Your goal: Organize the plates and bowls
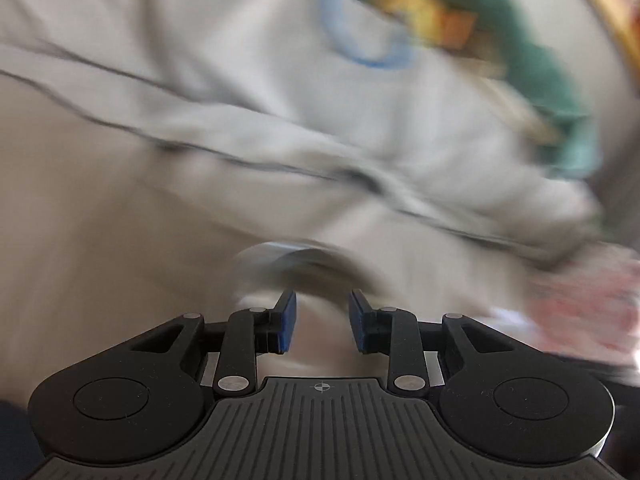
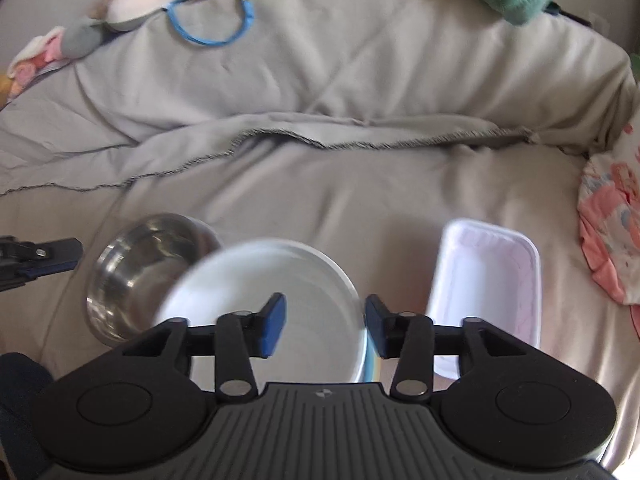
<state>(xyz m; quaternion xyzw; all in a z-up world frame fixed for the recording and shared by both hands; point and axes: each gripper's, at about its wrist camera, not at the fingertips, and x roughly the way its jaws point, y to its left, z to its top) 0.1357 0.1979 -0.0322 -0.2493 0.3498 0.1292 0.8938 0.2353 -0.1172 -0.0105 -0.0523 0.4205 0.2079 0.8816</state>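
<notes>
1. Right tool (image 2: 325, 326) stands with its jaws apart, the white bowl's (image 2: 260, 288) rim between them, unpressed.
2. Left tool (image 1: 322, 322) is parted on nothing, above a blurred dish.
3. On the bed (image 2: 360, 184), a steel bowl (image 2: 136, 268) touches the white bowl; a white tray (image 2: 486, 276) lies right.

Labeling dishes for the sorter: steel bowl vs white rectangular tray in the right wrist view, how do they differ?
Material: the steel bowl is shiny, reflective metal; the white tray is matte white.
Shape: the bowl is round, the tray rectangular with rounded corners.
Position: the bowl lies left of the white round dish, which overlaps it; the tray lies right, apart from it.
Shared: both are empty, open side up, on the grey bedsheet.
</notes>
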